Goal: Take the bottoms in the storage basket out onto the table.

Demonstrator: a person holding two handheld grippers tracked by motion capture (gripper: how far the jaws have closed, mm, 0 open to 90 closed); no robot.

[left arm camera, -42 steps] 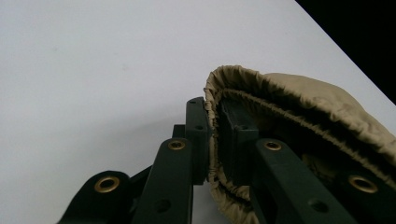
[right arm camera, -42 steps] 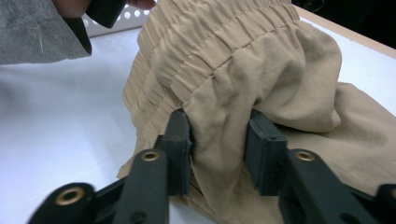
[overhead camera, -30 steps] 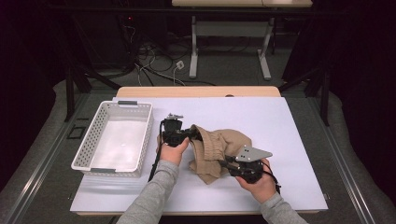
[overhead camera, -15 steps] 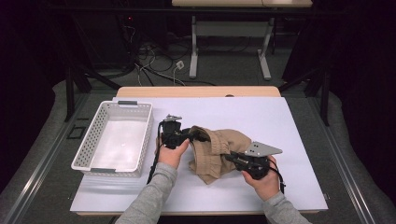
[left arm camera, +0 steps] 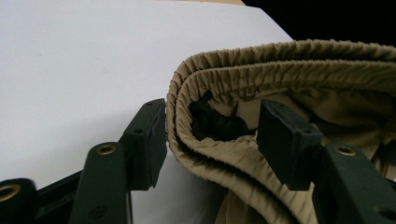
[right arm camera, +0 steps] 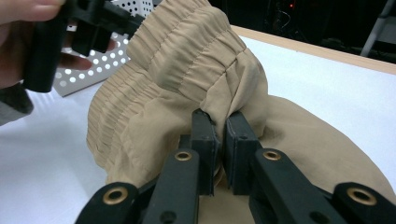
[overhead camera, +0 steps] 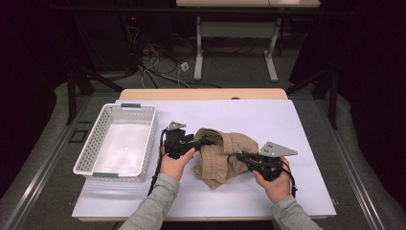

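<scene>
The left gripper (overhead camera: 207,142) has just been opening its jaws — they now stand apart on either side of the gathered elastic waistband (left arm camera: 243,70) of the tan shorts (overhead camera: 224,155), the folded band lying between them, its outer fold against the left pad, well short of the right one. A small black knot of drawstring (left arm camera: 215,122) sits inside the fold of that band.

The right gripper (right arm camera: 218,140) is clamped on a pinch of the shorts' fabric, its 2 pads nearly together with the cloth squeezed between them and bunched up above the tips. In the high view it comes at the shorts from their right side, the grey plate (overhead camera: 276,149) on top.

The shorts lie crumpled on the white table cover (overhead camera: 287,120) — between the 2 grippers. Just left of the shorts, beyond the left hand (overhead camera: 175,162), stands the white perforated basket (overhead camera: 91,152).
</scene>
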